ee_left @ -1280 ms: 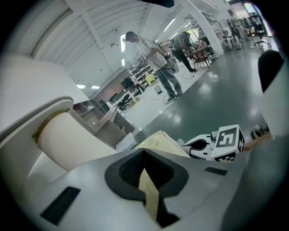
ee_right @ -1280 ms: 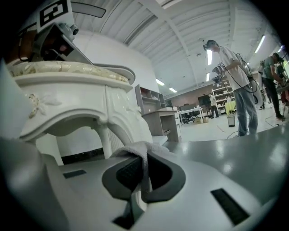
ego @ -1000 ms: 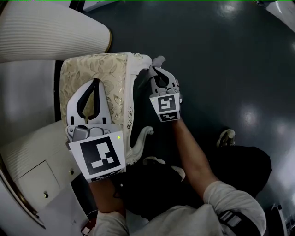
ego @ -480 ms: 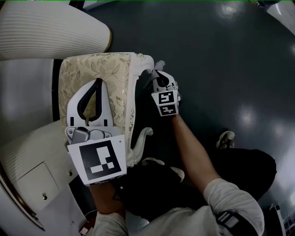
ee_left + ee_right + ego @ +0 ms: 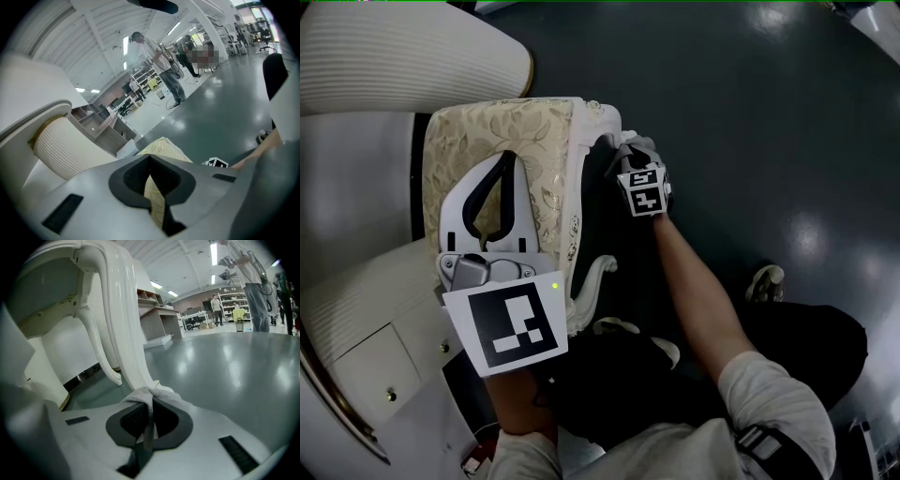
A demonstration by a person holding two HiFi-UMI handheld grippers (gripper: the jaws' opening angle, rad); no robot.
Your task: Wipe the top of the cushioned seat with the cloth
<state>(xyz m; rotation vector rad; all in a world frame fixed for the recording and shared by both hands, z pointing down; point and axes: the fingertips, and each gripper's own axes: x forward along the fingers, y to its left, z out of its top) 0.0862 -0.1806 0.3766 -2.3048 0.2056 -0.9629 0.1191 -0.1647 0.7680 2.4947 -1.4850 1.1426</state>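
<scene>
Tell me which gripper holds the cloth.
The right gripper, beside the leg, pinches the grey cloth; the left gripper is shut and empty over the seat.

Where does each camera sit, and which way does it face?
Head view: on the person's head, looking down at the cushioned seat; left tongs, right tongs and the right forearm show.
Left gripper view: rides the left tongs, looking along their shut jaws over the seat to the hall floor; the right forearm shows.
Right gripper view: rides the right tongs, low beside the seat's white leg, jaws shut on the cloth.
Shared: head and left gripper views both show the seat.
</scene>
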